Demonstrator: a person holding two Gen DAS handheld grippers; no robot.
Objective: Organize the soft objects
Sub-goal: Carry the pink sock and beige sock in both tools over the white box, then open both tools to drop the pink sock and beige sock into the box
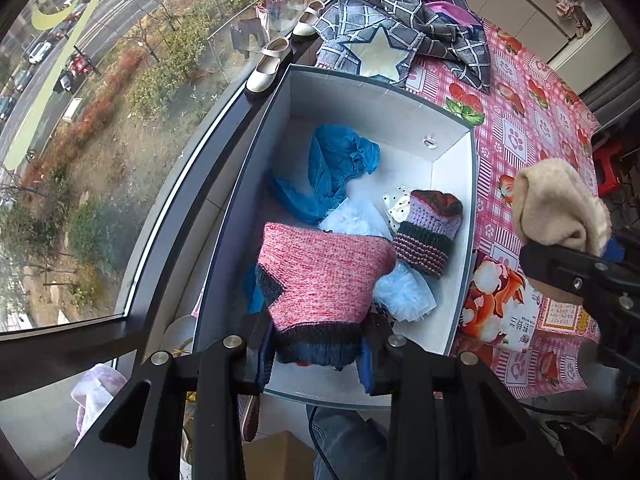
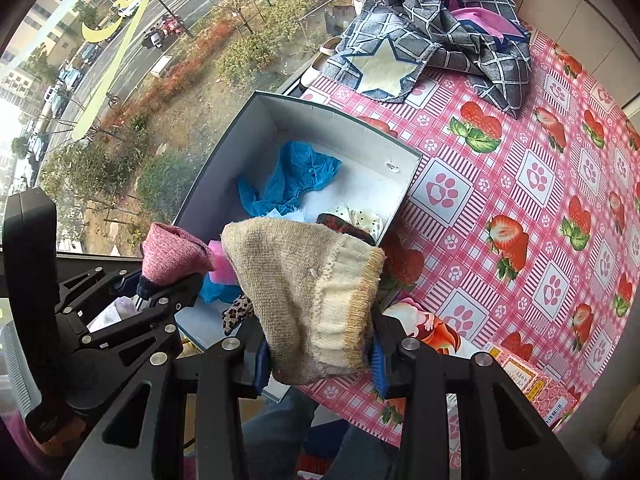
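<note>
A pink knitted sock point(image 1: 324, 276) is clamped between the fingers of the left gripper point(image 1: 316, 354), and it is held over the near end of the open box point(image 1: 360, 88). A beige knitted sock point(image 2: 316, 300) is clamped in the right gripper point(image 2: 320, 356), beside the box's near right corner and above the edge of the strawberry tablecloth point(image 2: 520, 184).

By the left wrist view the whole floor of the box is laid open — a blue cloth point(image 1: 332, 168), pale blue tulle point(image 1: 404, 292) and a purple striped knit piece point(image 1: 430, 228) against the right wall. In the right wrist view most of that is hidden behind the beige sock; only the blue cloth and a white dotted fabric point(image 2: 366, 216) are made out. A leopard-print scrap point(image 2: 238, 312) by the box's near wall is shown only there. Only the left view shows the pair of cream shoes point(image 1: 268, 66) on the window ledge.

The pink sock's long axis runs away from the camera, its dark navy cuff gripped at the fingers and its pink end pointed toward the far wall of the box. The beige sock is gripped at its ribbed cream cuff — its body is pointed up and to the left, toward the box. A grey checked cloth with a star point(image 2: 424, 40) is heaped on the table beyond the box.
</note>
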